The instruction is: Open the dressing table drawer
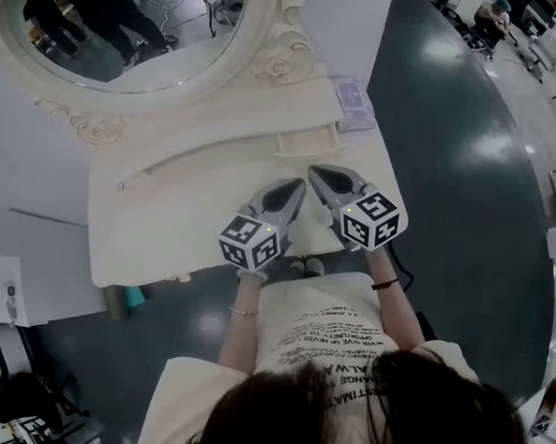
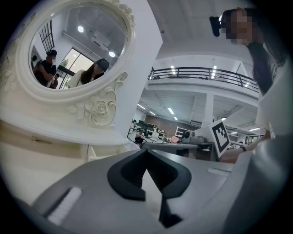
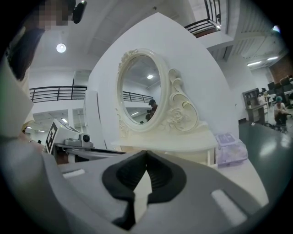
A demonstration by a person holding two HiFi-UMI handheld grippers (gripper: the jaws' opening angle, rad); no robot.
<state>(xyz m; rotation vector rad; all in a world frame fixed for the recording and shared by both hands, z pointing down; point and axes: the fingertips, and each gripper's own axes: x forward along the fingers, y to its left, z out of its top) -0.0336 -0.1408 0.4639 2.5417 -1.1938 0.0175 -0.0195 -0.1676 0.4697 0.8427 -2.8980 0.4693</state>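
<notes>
Since the drawer [image 2: 39, 137] looks to me like the long cream front under the shelf of the mirror [image 1: 125, 29], at the back of the counter [image 1: 157, 233] and toward its left, I start there. I judge it to be painted wood, stiff and fairly light, with a smooth finish that pads could slip on. The place to take hold seems to be the thin dark pull on its face, though I cannot make out its shape. A straight, level pull should suit it. Nearer me, the left hand-held gripper [image 1: 297, 185] hovers above the counter's front part, clenched with nothing between its jaws. Just beside it the right hand-held gripper [image 1: 314, 172] is likewise clenched and empty, well short of the drawer. Further right a small open cubby [image 1: 306, 141] sits under the shelf. Beyond it lies a purple packet [image 1: 353, 104], its print too small to read. The marker cubes carry only black-and-white squares.
</notes>
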